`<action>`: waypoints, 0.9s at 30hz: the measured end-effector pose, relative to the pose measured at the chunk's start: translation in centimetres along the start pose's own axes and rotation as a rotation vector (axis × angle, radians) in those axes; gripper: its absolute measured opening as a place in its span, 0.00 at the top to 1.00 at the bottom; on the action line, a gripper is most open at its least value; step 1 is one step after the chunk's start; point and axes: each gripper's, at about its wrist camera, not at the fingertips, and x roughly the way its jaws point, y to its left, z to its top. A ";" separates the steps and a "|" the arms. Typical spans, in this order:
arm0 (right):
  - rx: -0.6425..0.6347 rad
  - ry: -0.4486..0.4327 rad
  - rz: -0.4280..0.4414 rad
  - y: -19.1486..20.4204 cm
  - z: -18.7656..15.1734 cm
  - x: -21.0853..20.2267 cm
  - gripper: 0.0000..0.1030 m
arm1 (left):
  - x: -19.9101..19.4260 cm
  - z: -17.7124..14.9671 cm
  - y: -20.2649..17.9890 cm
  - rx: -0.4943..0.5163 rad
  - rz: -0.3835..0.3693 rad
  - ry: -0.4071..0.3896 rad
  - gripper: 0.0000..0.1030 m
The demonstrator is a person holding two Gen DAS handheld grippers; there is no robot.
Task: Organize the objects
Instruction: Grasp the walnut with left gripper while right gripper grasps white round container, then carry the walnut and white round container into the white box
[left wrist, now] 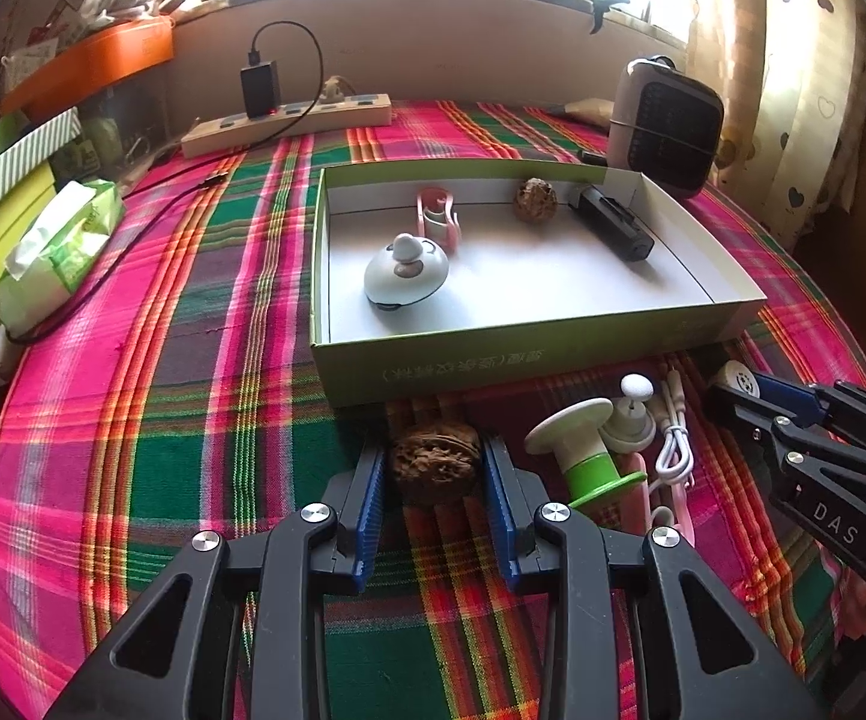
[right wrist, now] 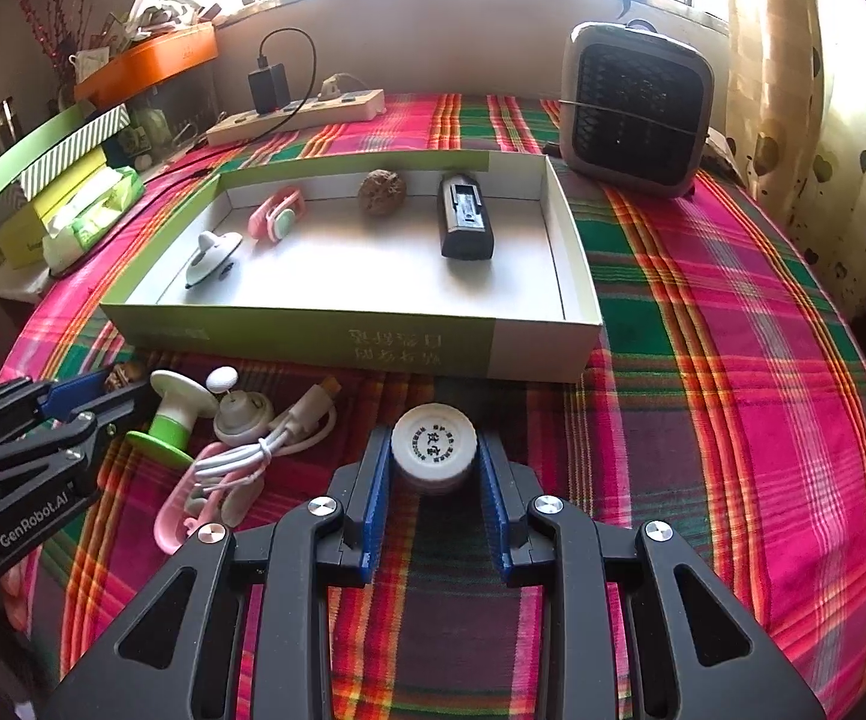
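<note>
walnut (left wrist: 436, 463) sits between the blue pads of my left hand-held gripper (left wrist: 434, 468), pads pressed to its sides, so i read that as a grip, low over the plaid cloth of the bench (left wrist: 192, 450). my right hand-held gripper (right wrist: 434, 462) is closed the same way on a small white capped jar (right wrist: 433, 443). the green and white box (right wrist: 324, 333) lies straight ahead of both, its long side running across my view and its near wall just beyond the fingertips. so the coming move, as i judge it, is up, forward and over that wall. the left load is nearer the box's left half, where a white lid (left wrist: 407, 271) and a pink clip (left wrist: 437, 219) lie. the right is nearer the bare floor in front of the black rectangular device (right wrist: 464, 219). a second walnut (right wrist: 381, 192) rests by the far wall.
</note>
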 end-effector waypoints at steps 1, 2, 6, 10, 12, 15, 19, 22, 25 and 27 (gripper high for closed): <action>-0.004 -0.003 0.004 0.1 0.0 0.0 0.72 | 0.0 0.0 0.0 0.000 0.000 0.000 0.72; -0.004 -0.004 0.003 0.1 0.0 0.0 0.72 | 0.0 0.0 0.0 -0.002 0.001 0.001 0.72; -0.009 -0.012 0.007 0.2 0.1 -0.2 0.72 | -0.5 -0.1 -0.1 -0.001 -0.001 -0.005 0.72; -0.019 -0.021 0.011 0.5 0.2 -0.6 0.72 | -0.9 0.1 -0.2 0.001 0.005 -0.021 0.72; -0.020 -0.026 0.015 0.5 0.3 -0.8 0.72 | -1.1 0.2 -0.2 0.003 -0.001 -0.025 0.72; -0.020 -0.034 0.015 0.4 0.3 -1.0 0.72 | -1.3 0.4 -0.3 0.004 -0.006 -0.030 0.72; -0.025 -0.043 0.021 0.6 0.5 -1.4 0.72 | -1.8 0.6 -0.4 0.007 -0.013 -0.042 0.72; -0.031 -0.050 0.027 0.8 0.7 -1.6 0.72 | -2.1 0.9 -0.3 0.006 -0.016 -0.048 0.72; -0.032 -0.061 0.033 0.8 0.9 -1.9 0.72 | -2.4 1.2 -0.4 0.009 -0.017 -0.059 0.72; -0.031 -0.066 0.039 0.8 1.0 -2.1 0.72 | -2.6 1.4 -0.5 0.013 -0.020 -0.066 0.72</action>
